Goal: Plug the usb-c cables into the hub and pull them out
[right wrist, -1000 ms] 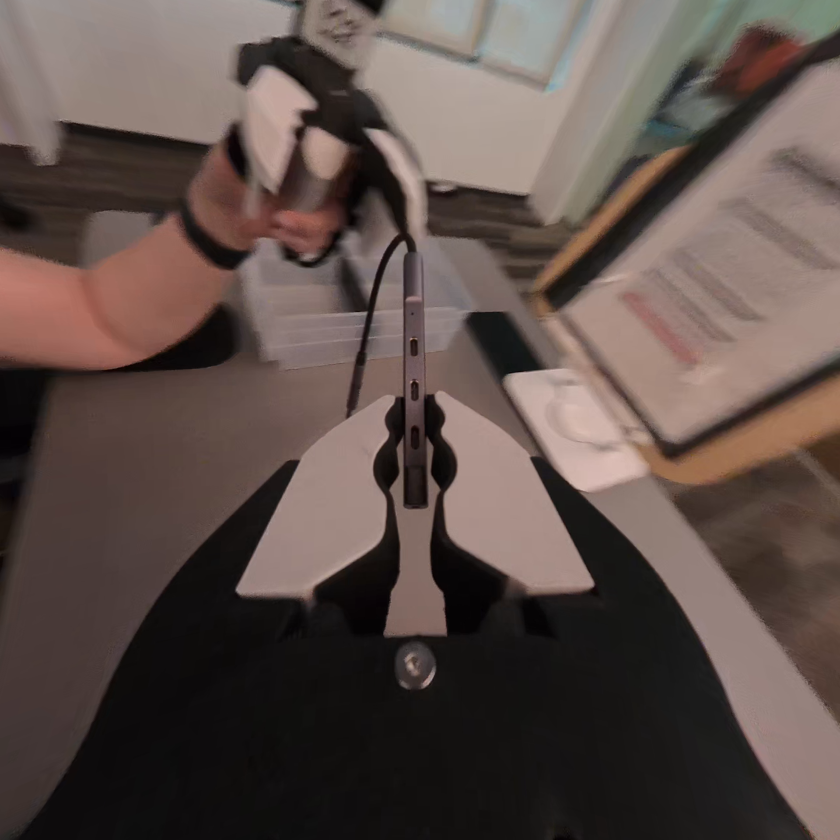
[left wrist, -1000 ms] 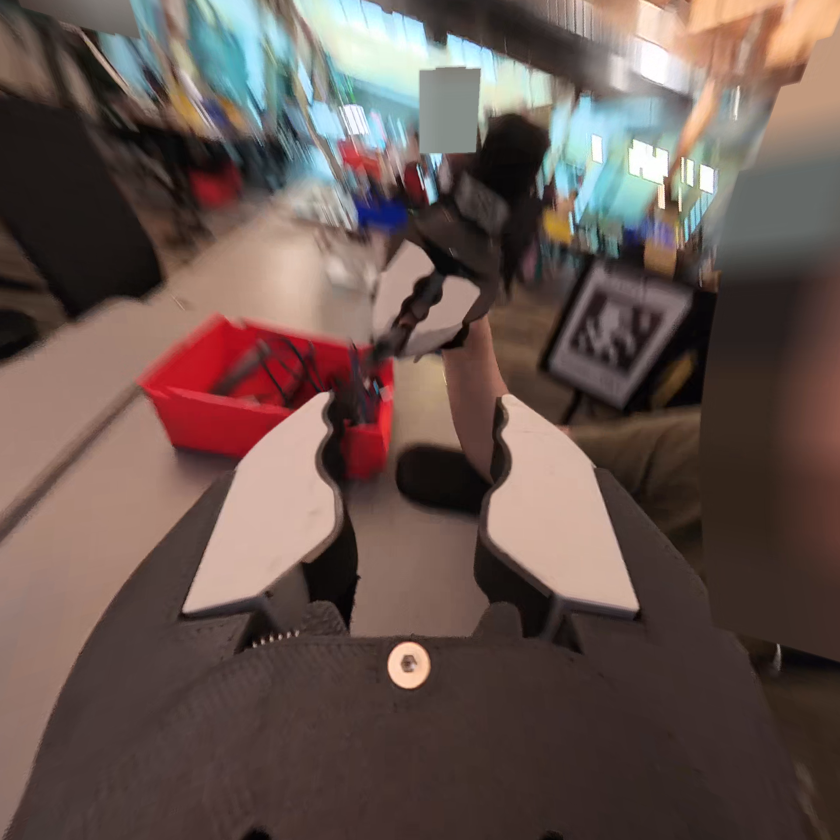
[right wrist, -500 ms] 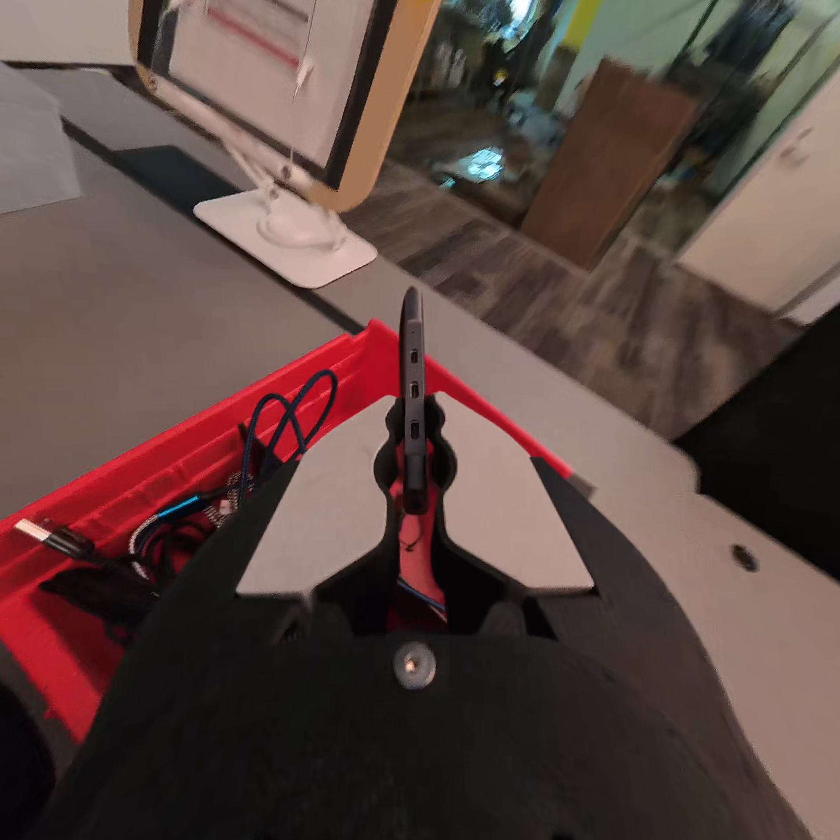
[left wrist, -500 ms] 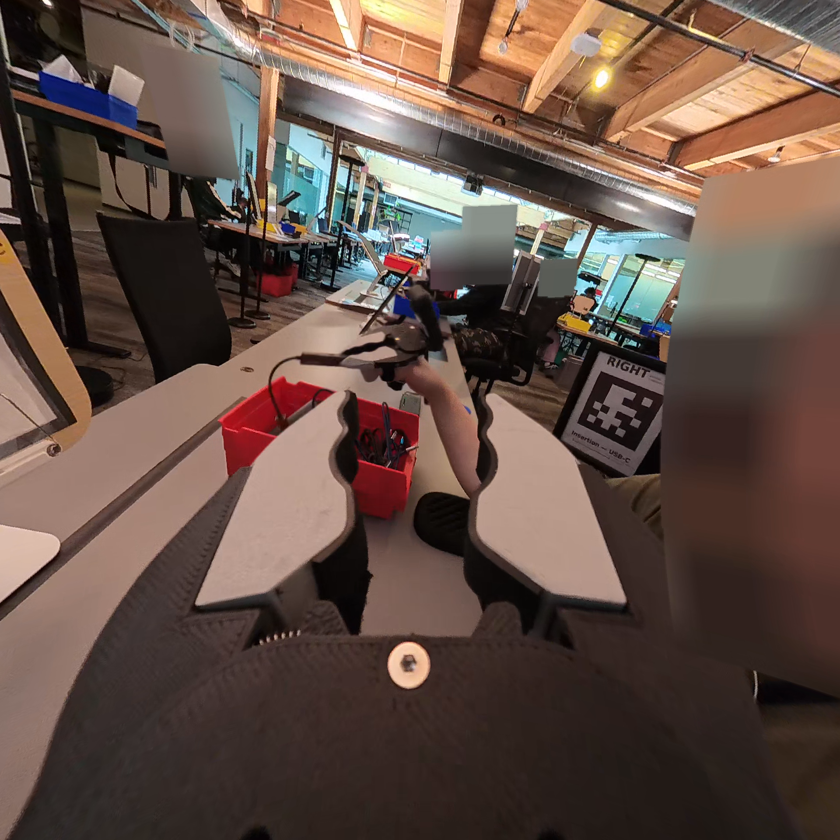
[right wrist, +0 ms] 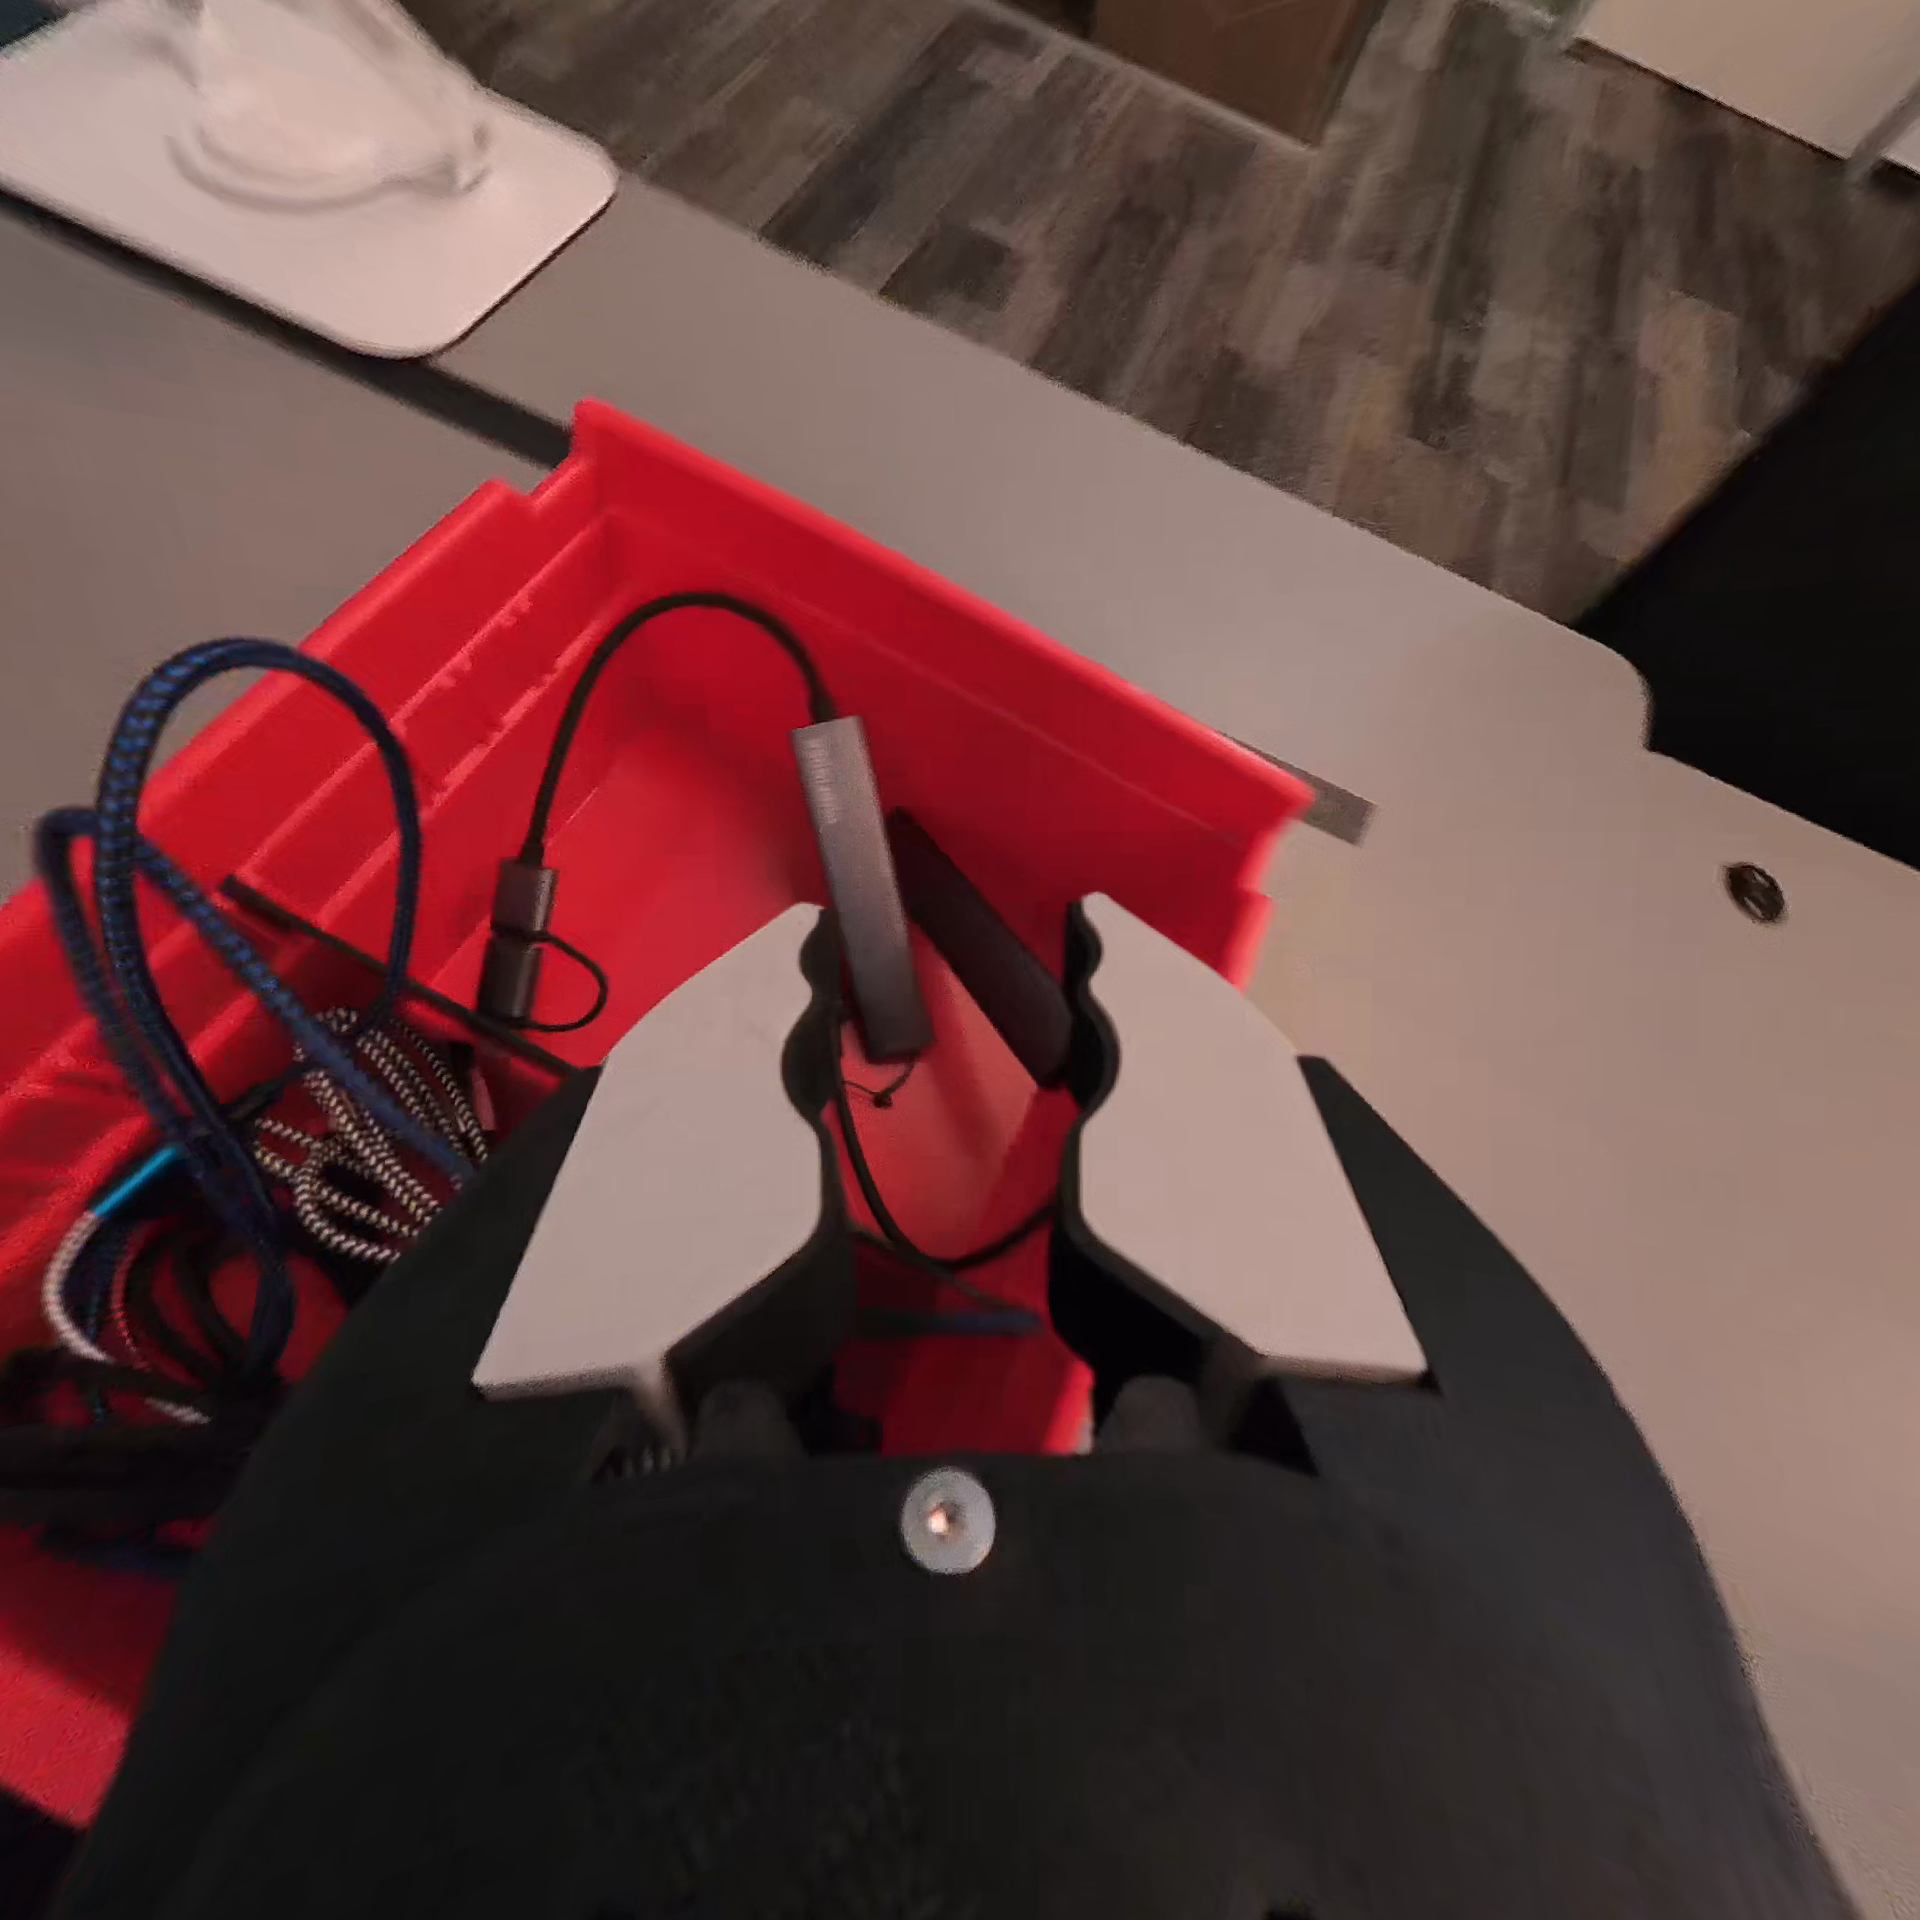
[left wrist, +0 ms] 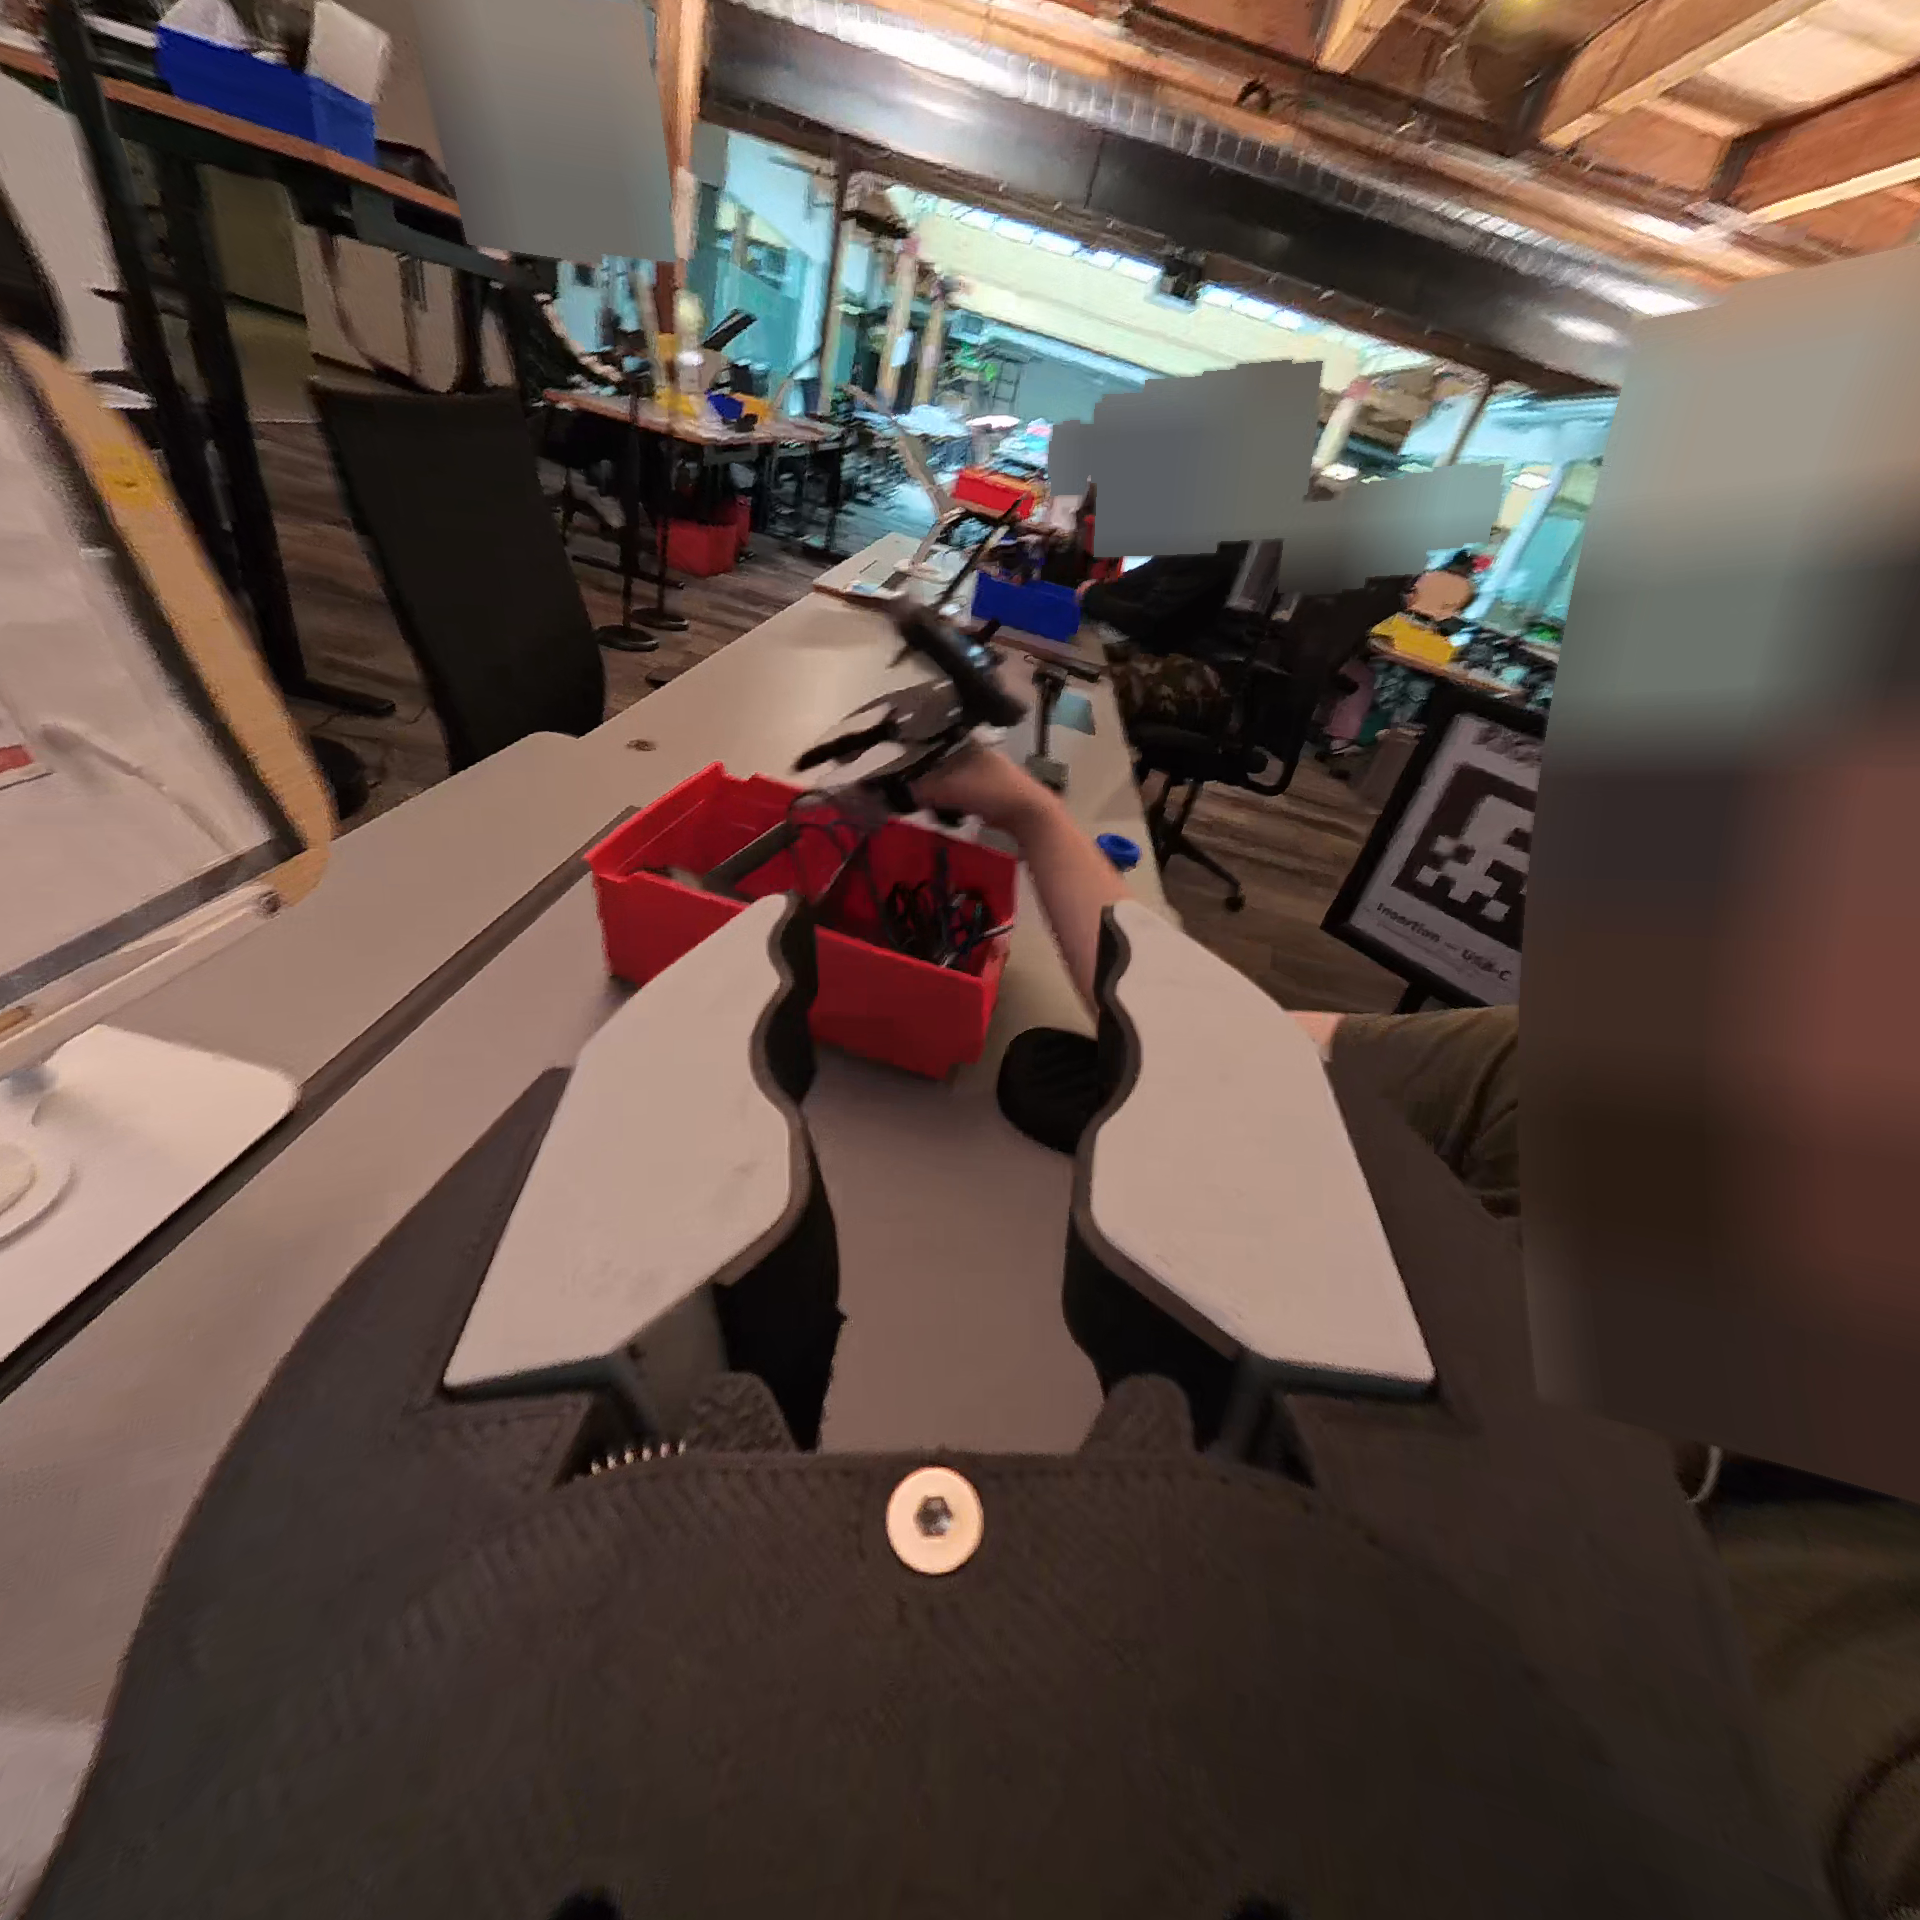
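My right gripper (right wrist: pixel 945 925) is open just above the red bin (right wrist: pixel 935 613). The slim dark grey hub (right wrist: pixel 862 894) is free of the fingers and sits tilted inside the bin between the fingertips. Its short black cable (right wrist: pixel 561 748) loops to a plug at its left. Braided blue (right wrist: pixel 208 935) and black-and-white cables (right wrist: pixel 353 1174) lie coiled in the bin's left part. My left gripper (left wrist: pixel 948 935) is open and empty above the grey table (left wrist: pixel 914 1247), short of the bin (left wrist: pixel 894 997). The right gripper (left wrist: pixel 904 727) shows there over the bin.
A sign stand with a white base (left wrist: pixel 125 1101) stands left of the bin; the base also shows in the right wrist view (right wrist: pixel 312 177). A black round object (left wrist: pixel 1044 1081) lies right of the bin. A framed marker board (left wrist: pixel 1455 862) stands at the right. The table edge (right wrist: pixel 1507 623) is just beyond the bin.
My right gripper swung over the red bin, tipped down and opened, letting go of the hub, which now sits in the bin. My left gripper stayed open and empty.
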